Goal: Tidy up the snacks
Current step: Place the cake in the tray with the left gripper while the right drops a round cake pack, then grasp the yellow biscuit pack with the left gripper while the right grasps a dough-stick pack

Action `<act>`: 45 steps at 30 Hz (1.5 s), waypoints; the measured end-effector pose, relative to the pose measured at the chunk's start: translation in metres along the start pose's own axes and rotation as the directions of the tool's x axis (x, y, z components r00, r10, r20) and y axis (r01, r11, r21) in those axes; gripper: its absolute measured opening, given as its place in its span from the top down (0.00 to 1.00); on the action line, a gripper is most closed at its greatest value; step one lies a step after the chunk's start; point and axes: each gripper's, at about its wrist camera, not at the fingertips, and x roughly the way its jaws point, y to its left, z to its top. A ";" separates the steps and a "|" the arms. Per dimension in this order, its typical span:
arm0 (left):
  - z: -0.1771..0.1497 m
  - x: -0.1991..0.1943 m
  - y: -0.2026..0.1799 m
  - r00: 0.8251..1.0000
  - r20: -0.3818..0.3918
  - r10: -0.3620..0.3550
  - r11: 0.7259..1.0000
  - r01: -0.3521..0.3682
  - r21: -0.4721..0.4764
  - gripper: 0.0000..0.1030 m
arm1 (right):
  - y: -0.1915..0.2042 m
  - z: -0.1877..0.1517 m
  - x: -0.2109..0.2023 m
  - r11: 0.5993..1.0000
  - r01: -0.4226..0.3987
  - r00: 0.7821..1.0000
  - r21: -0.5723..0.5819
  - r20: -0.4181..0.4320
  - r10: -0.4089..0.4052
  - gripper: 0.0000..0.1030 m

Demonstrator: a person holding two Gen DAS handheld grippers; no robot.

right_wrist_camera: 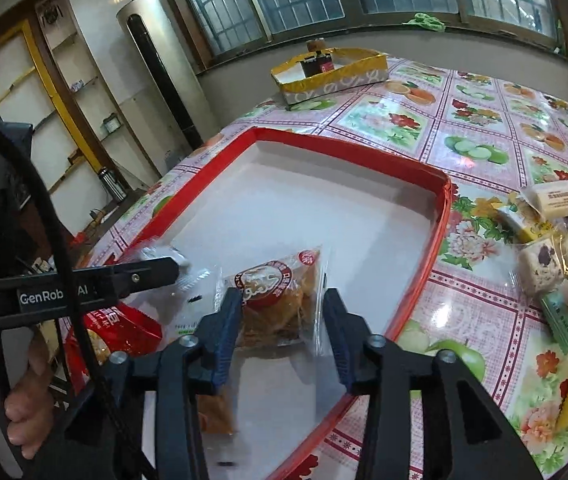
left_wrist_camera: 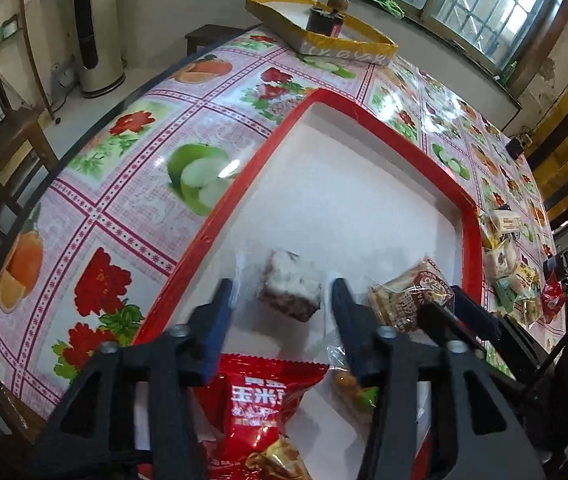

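A red-rimmed white tray [left_wrist_camera: 364, 104] [right_wrist_camera: 442, 216] lies on the flowered tablecloth. My left gripper [left_wrist_camera: 283, 300] is open over the tray's near part. A clear-wrapped brown cake with a white top [left_wrist_camera: 290, 292] lies on the tray floor between its blue fingers, with gaps on both sides. A red snack packet [left_wrist_camera: 260, 396] [right_wrist_camera: 124, 328] lies under that gripper. My right gripper [right_wrist_camera: 282, 308] is open, and a clear packet of brown pastry with a red label [right_wrist_camera: 280, 300] [left_wrist_camera: 408, 296] rests on the tray between its fingers. The left gripper [right_wrist_camera: 172, 270] shows side-on at the left of the right wrist view.
A heap of several wrapped snacks [right_wrist_camera: 556, 248] [left_wrist_camera: 512, 268] lies on the table to the right of the tray. A yellow-rimmed box [right_wrist_camera: 332, 76] [left_wrist_camera: 344, 50] holding a dark jar stands at the far edge. A person's hand [right_wrist_camera: 28, 400] is at lower left.
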 end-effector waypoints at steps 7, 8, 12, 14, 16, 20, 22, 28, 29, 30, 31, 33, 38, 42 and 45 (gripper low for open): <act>-0.015 -0.036 -0.023 0.993 0.119 0.007 0.999 -0.012 0.043 0.25 | -0.011 -0.003 -0.050 0.990 -0.115 0.990 0.079 0.086 0.108 0.37; -0.022 -0.045 -0.033 0.991 0.133 -0.002 0.998 -0.006 0.058 0.25 | -0.017 -0.007 -0.060 0.986 -0.134 0.988 0.096 0.096 0.125 0.35; -0.045 -0.072 -0.068 0.973 0.225 -0.053 0.995 0.032 0.094 0.09 | -0.047 -0.030 -0.097 0.970 -0.169 0.981 0.174 0.128 0.148 0.29; -0.054 -0.078 -0.088 0.967 0.242 -0.075 0.989 0.041 0.143 0.08 | -0.066 -0.040 -0.115 0.963 -0.161 0.981 0.217 0.138 0.133 0.28; -0.061 -0.076 -0.110 0.968 0.229 -0.106 0.977 0.059 0.203 0.06 | -0.087 -0.047 -0.131 0.956 -0.143 0.983 0.255 0.148 0.107 0.28; -0.071 -0.059 -0.146 0.974 0.151 -0.172 0.958 0.129 0.258 0.06 | -0.136 -0.059 -0.164 0.941 -0.032 0.987 0.336 0.162 -0.024 0.28; -0.075 -0.049 -0.164 0.975 0.112 -0.190 0.946 0.151 0.286 0.06 | -0.157 -0.062 -0.172 0.924 0.026 0.984 0.381 0.152 -0.091 0.28; -0.093 -0.043 -0.201 0.982 0.078 -0.174 0.918 0.133 0.373 0.06 | -0.215 -0.054 -0.152 0.824 0.148 0.979 0.546 0.036 -0.199 0.28; -0.095 -0.044 -0.201 0.982 0.088 -0.168 0.915 0.122 0.385 0.06 | -0.223 -0.051 -0.147 0.801 0.162 0.978 0.576 0.018 -0.210 0.28; -0.096 -0.045 -0.201 0.983 0.093 -0.158 0.914 0.110 0.391 0.06 | -0.227 -0.049 -0.143 0.793 0.182 0.974 0.582 0.001 -0.224 0.28; -0.097 -0.044 -0.200 0.984 0.095 -0.152 0.916 0.104 0.387 0.06 | -0.230 -0.045 -0.138 0.781 0.212 0.969 0.587 -0.020 -0.247 0.28; -0.097 -0.044 -0.194 0.984 0.089 -0.153 0.922 0.110 0.371 0.06 | -0.236 -0.037 -0.131 0.758 0.281 0.950 0.589 -0.057 -0.307 0.28; -0.096 -0.036 -0.182 0.987 0.074 -0.146 0.934 0.112 0.340 0.06 | -0.227 -0.019 -0.107 0.736 0.477 0.873 0.481 -0.157 -0.463 0.28; -0.097 -0.035 -0.176 0.986 0.060 -0.154 0.939 0.128 0.319 0.06 | -0.211 -0.027 -0.106 0.737 0.544 0.833 0.401 -0.152 -0.532 0.41; -0.098 -0.033 -0.179 0.985 0.053 -0.165 0.936 0.139 0.324 0.06 | -0.214 -0.039 -0.118 0.736 0.541 0.833 0.408 -0.142 -0.534 0.68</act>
